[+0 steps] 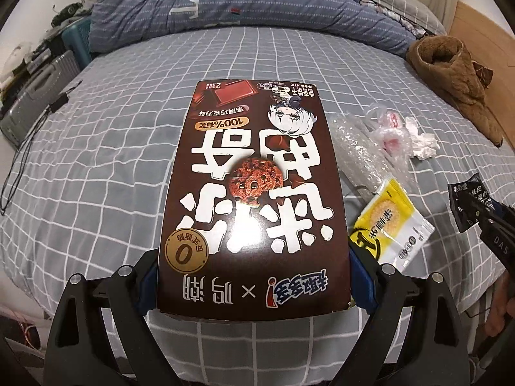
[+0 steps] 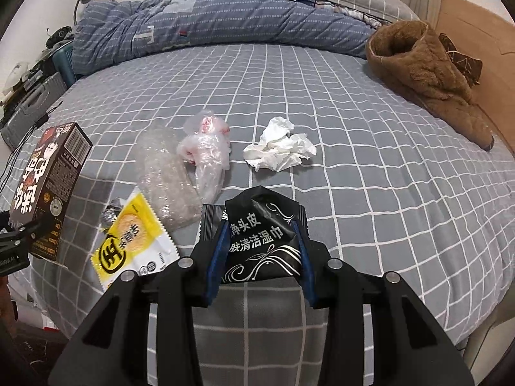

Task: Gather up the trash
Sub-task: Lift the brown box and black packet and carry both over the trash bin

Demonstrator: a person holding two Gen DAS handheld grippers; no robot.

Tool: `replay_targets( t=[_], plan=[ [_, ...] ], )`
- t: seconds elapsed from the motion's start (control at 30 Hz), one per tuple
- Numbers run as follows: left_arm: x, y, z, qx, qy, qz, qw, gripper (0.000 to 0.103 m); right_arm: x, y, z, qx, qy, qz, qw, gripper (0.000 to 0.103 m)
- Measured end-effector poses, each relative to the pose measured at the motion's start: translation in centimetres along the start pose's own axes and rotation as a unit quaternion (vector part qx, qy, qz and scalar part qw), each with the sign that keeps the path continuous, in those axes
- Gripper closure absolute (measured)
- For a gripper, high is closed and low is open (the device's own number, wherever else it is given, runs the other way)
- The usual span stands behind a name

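Observation:
A brown cookie box [image 1: 254, 193] fills the middle of the left wrist view, held above the bed with my left gripper [image 1: 252, 284] shut on its near end. That box [image 2: 45, 189] shows at the far left of the right wrist view. My right gripper [image 2: 260, 251] is shut on a crumpled black wet-wipe packet [image 2: 262, 234], lifted off the sheet; the packet [image 1: 466, 206] appears at the right edge of the left wrist view. On the bed lie a yellow snack wrapper [image 2: 132, 238], bubble wrap [image 2: 167, 180], a clear plastic bag [image 2: 206, 151] and a crumpled white tissue [image 2: 280, 148].
The bed has a grey checked sheet [image 2: 370, 160]. A blue striped duvet [image 2: 225, 22] is bunched along the far side. A brown fleece garment [image 2: 428, 74] lies at the right by a wooden headboard [image 2: 476, 32]. A grey suitcase [image 1: 35, 96] stands left of the bed.

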State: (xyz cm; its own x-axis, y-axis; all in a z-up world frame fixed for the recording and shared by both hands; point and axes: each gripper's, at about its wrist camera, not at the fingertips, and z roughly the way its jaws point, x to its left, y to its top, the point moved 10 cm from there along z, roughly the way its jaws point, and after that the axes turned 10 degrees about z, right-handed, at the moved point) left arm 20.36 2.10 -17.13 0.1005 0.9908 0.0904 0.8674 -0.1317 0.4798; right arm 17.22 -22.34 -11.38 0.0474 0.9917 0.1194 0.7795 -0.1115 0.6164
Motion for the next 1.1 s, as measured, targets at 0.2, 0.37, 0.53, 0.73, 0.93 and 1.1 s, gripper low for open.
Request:
replay_targets(
  t=[0.2, 0.37, 0.53, 0.73, 0.93, 1.1],
  plan=[
    [-0.1, -0.1, -0.8, -0.003, 0.002, 0.001, 1.0, 0.015, -0.1, -0.2, -2.1, -0.007, 0.002, 0.004, 1.0, 0.065],
    [-0.4, -0.8, -2.0, -0.004, -0.001, 0.001, 1.0, 0.015, -0.1, -0.8, -3.9, -0.012, 0.002, 0.006, 1.0, 0.065],
    [-0.4, -1.6, -3.1, -0.002, -0.004, -0.002, 1.0, 0.015, -0.1, -1.3, -5.5, -0.014, 0.001, 0.002, 1.0, 0.065],
    [-0.8, -2.6, -4.6, -0.004, -0.008, -0.004, 1.0, 0.015, 0.2, -1.8, -7.7, -0.022, 0.003, 0.002, 1.0, 0.065],
    [-0.9, -3.7, -6.1, -0.003, -0.01, -0.007, 0.9999, 0.015, 0.9, -3.2, -9.5, -0.024, 0.008, 0.0, 1.0, 0.065],
    [-1.2, -4.9, -7.2, -0.003, -0.012, -0.009, 0.9999, 0.015, 1.4, -4.5, -10.5, -0.022, 0.012, -0.004, 1.0, 0.065]
  ],
)
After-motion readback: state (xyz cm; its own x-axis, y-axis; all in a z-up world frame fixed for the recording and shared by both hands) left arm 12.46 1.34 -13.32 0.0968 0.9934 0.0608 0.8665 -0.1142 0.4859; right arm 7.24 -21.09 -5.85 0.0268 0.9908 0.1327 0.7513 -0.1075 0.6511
